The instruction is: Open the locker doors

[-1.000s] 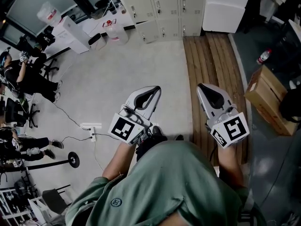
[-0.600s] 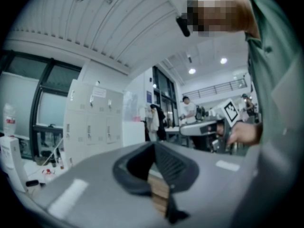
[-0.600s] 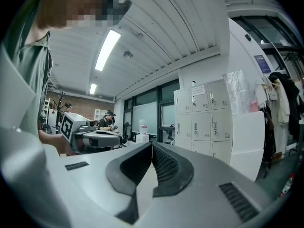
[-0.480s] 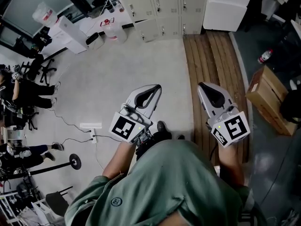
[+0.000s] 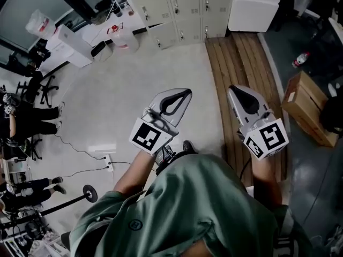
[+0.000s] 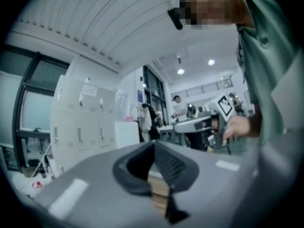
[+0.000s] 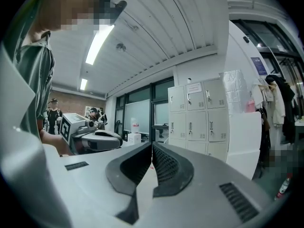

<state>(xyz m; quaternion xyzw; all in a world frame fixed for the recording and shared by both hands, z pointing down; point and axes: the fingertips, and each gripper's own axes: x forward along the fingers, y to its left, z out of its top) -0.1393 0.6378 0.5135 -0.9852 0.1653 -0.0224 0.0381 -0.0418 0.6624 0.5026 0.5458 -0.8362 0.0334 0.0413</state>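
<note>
You were at the approach step, nothing touched yet. The lockers [image 5: 177, 7] sat at the top centre of the head view, well apart from both tools, and as far as I could tell the doors were all closed. Your left gripper [image 5: 179, 96] had its jaws pressed together, empty. Your right gripper [image 5: 238, 94] was the same, jaws closed on nothing, held over the wooden slats [image 5: 241, 58]. Next move, by my read: walk closer, spread one gripper's jaws, and line them up on a door handle.
</note>
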